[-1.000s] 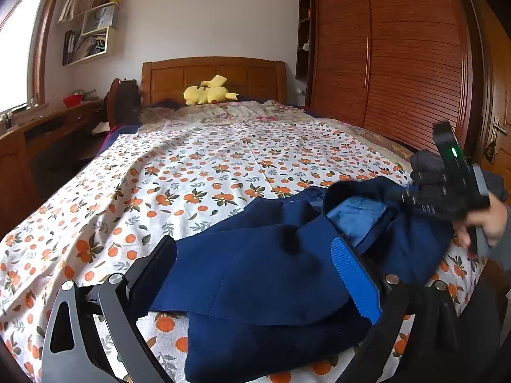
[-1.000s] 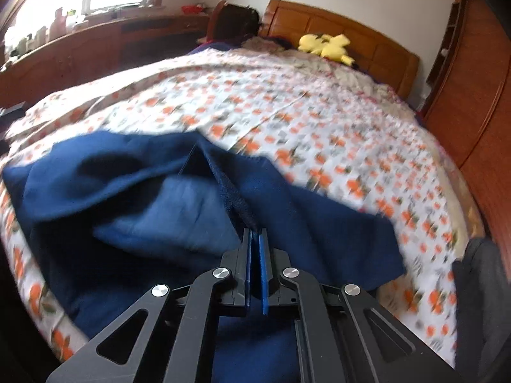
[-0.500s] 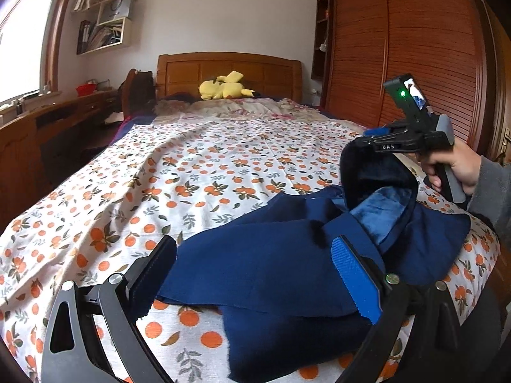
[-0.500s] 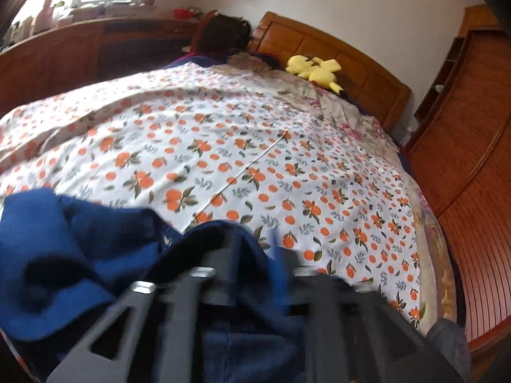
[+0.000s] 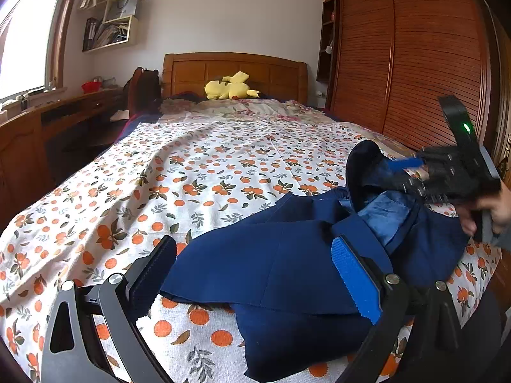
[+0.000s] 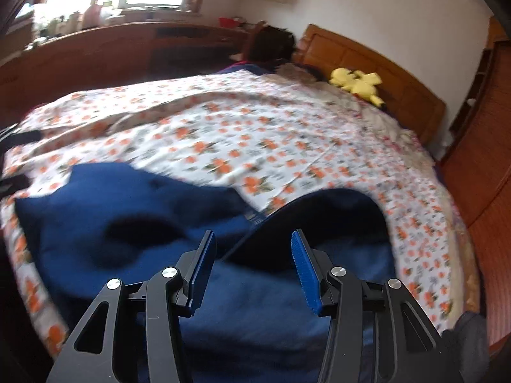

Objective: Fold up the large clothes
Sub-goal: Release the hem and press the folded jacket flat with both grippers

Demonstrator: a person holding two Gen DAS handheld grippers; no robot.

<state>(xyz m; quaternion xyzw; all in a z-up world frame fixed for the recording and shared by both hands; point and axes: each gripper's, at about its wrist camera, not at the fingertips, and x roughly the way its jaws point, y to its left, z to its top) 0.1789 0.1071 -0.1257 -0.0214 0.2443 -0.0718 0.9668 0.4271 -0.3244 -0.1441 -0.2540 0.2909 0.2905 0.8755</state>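
A navy blue garment point(image 5: 274, 265) lies partly folded in layers on the near end of the bed point(image 5: 198, 172), at the corner farthest from the headboard. One curved flap stands upright, showing a lighter blue lining inside.

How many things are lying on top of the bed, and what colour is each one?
Blue: 1, the jacket
Yellow: 1, the plush toy
Total: 2 on the bed
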